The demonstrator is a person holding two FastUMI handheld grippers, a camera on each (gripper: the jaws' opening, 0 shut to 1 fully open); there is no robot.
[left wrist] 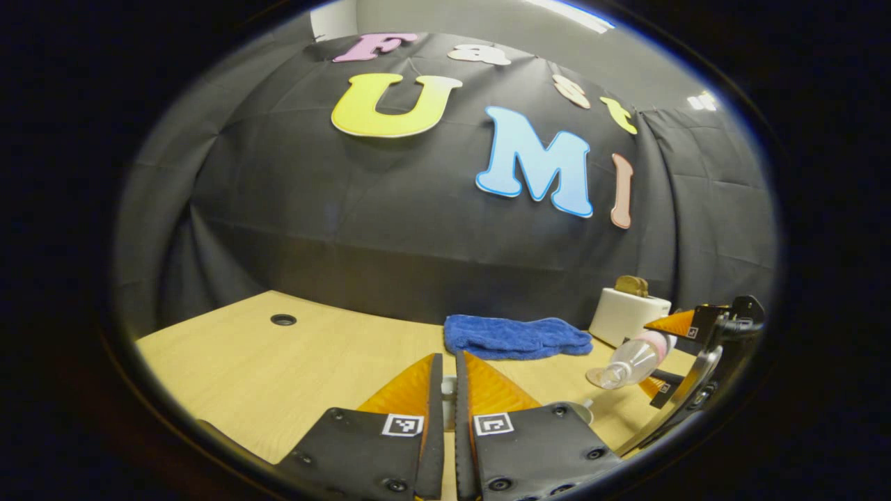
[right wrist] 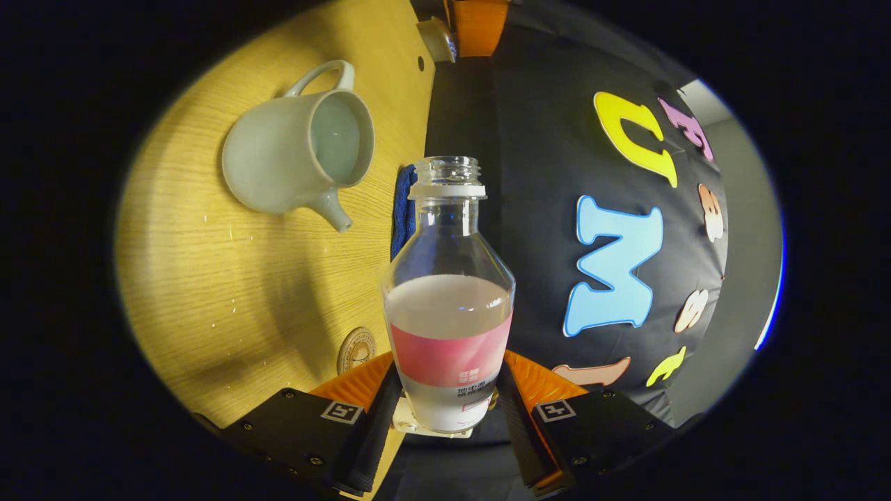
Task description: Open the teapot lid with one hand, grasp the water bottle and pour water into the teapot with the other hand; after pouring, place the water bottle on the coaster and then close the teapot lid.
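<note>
My right gripper (right wrist: 445, 390) is shut on the water bottle (right wrist: 449, 292), a clear uncapped bottle with a pink label, part full. The bottle is held tilted above the table, its mouth pointing toward the pale teapot (right wrist: 292, 156). The teapot stands open with water inside, spout toward the bottle. A round coaster (right wrist: 356, 350) lies on the table near the bottle's base. My left gripper (left wrist: 449, 369) is nearly closed on a small white piece, the teapot lid (left wrist: 449, 396), held up off the pot. In the left gripper view the tilted bottle (left wrist: 630, 358) hangs at the right in the right gripper (left wrist: 679, 351).
A blue towel (left wrist: 515, 336) lies at the back of the wooden table (left wrist: 278, 369). Beside it stands a white box (left wrist: 626, 313) with a brown item on top. A cable hole (left wrist: 283, 319) sits at the far left. Black cloth walls close the booth behind.
</note>
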